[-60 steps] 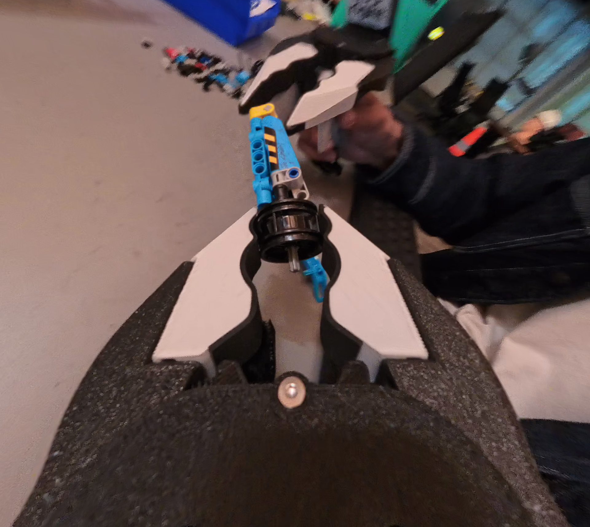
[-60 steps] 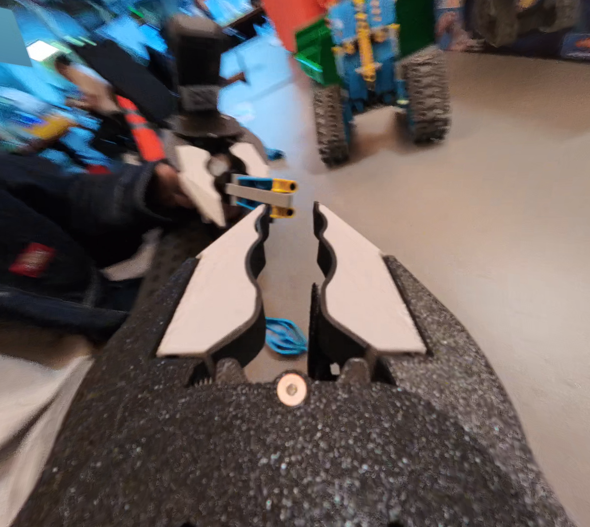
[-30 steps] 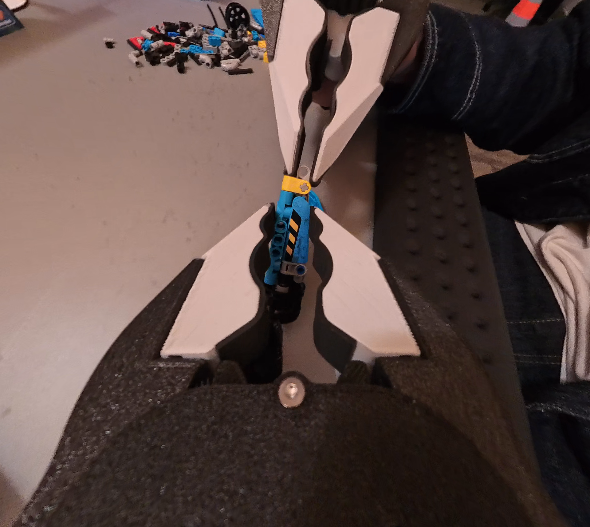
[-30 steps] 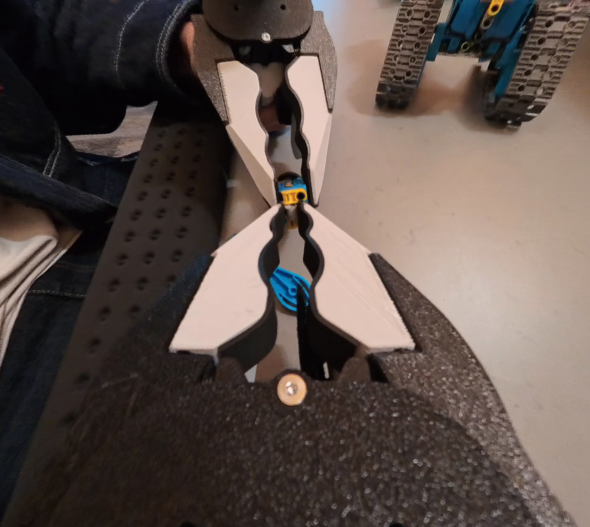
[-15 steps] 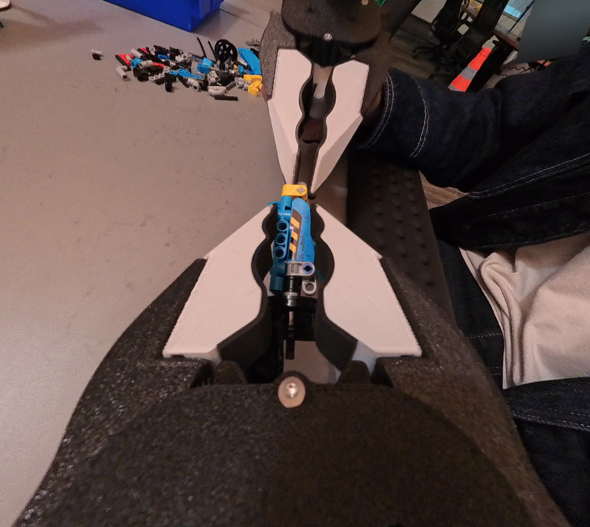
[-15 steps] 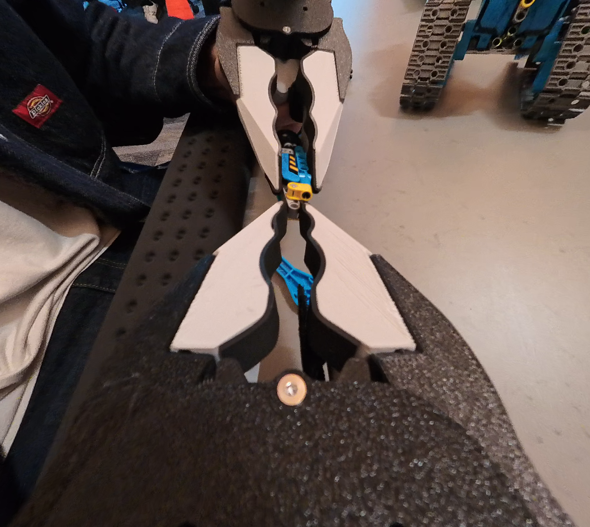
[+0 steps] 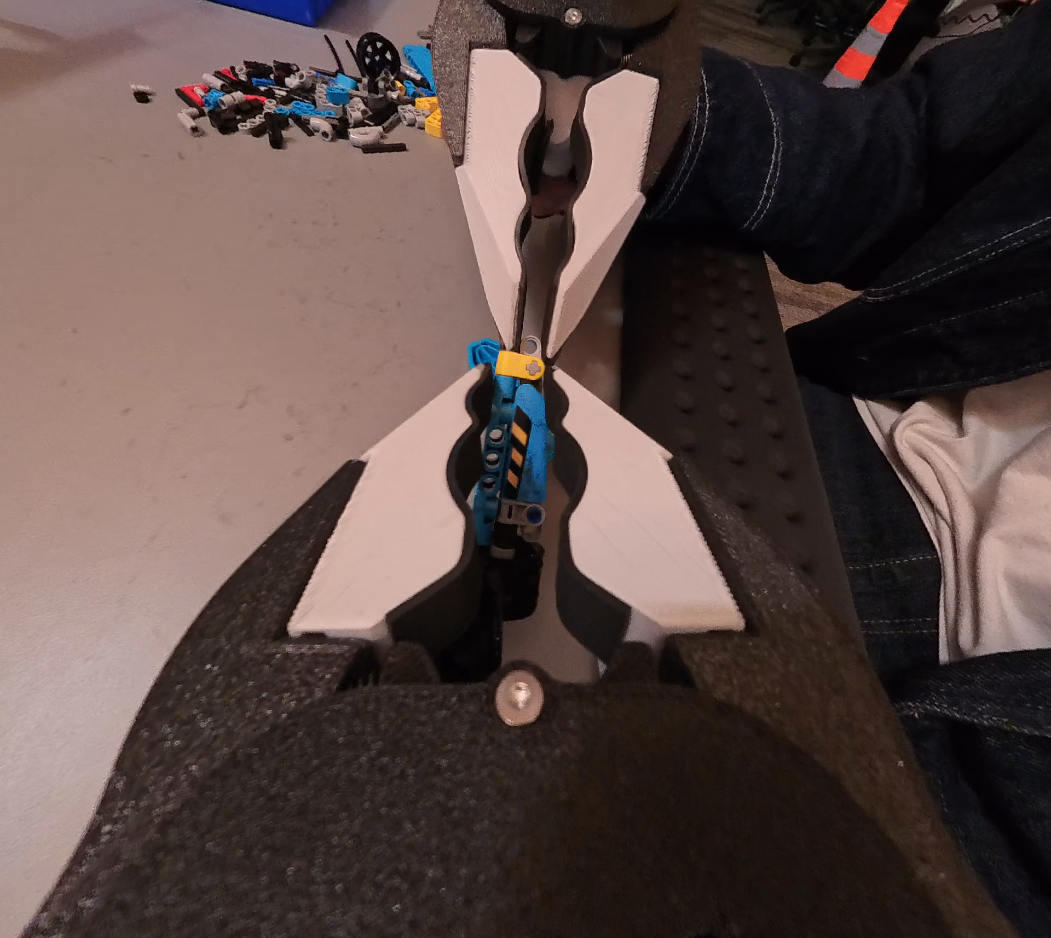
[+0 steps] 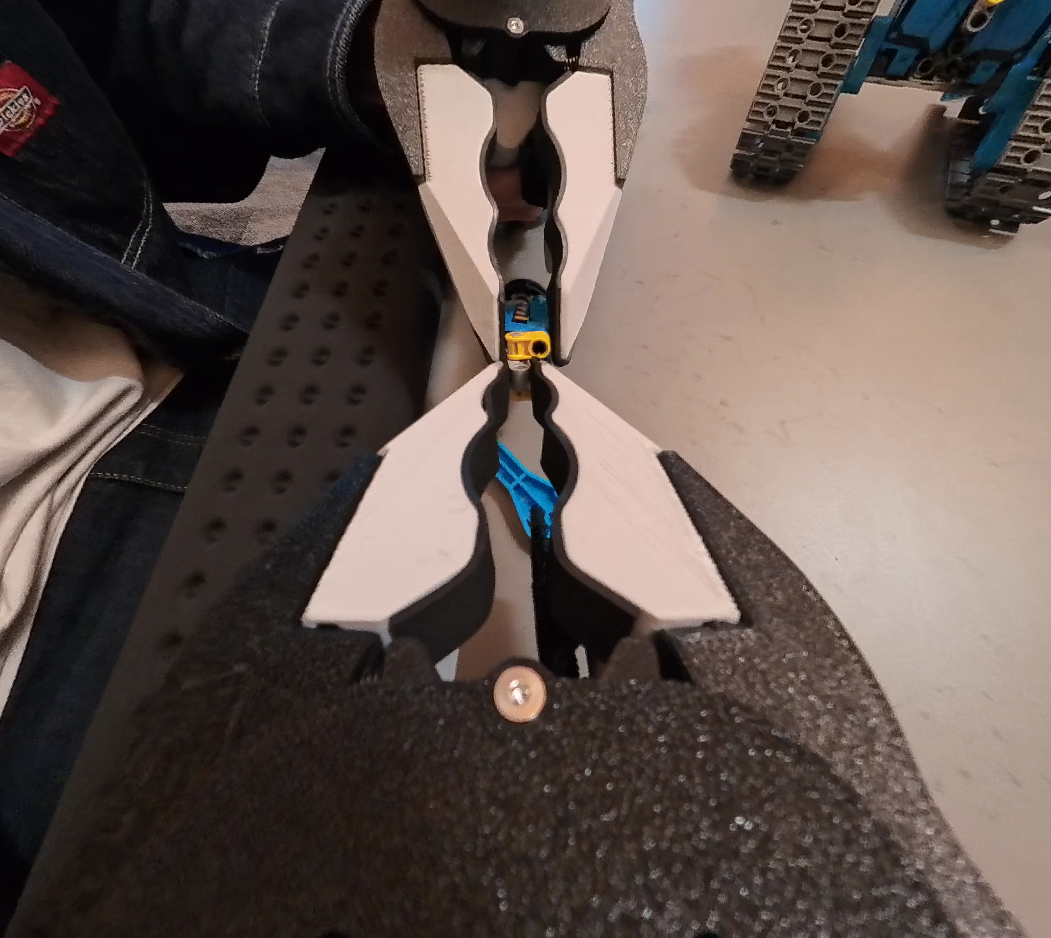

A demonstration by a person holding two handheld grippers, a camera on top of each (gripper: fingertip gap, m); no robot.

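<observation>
Table: left view shows loose bricks; right, tracked model.

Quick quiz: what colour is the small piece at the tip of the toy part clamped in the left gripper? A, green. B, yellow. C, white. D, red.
B: a yellow piece caps the far end of the blue toy part clamped in the left gripper, right where the right gripper meets it.
</observation>
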